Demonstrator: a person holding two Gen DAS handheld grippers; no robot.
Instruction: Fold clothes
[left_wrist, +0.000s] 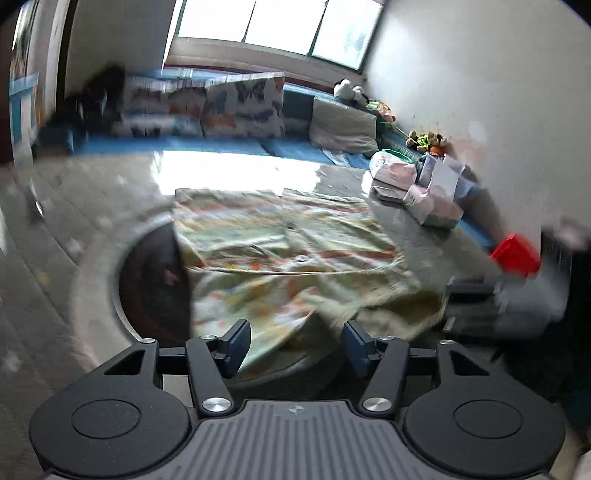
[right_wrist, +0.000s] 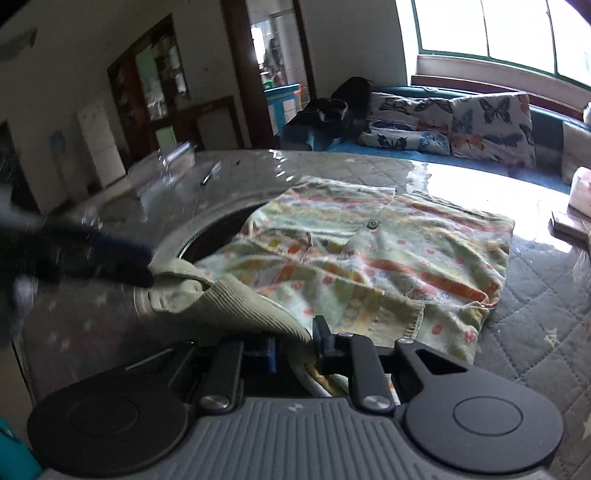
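Ribbed cuff sits pinched in the right hand-held gripper; left hand-held gripper gapes empty. Soft, floppy knit cardigan, best grabbed by hems.

Left claw gapes apart; right claw pinches nearly closed.

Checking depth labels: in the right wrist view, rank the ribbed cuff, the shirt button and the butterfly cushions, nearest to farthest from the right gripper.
1. Ribbed cuff: between the fingers of the right gripper.
2. Shirt button: mid-garment, ahead.
3. Butterfly cushions: on the bench under the window, far right.
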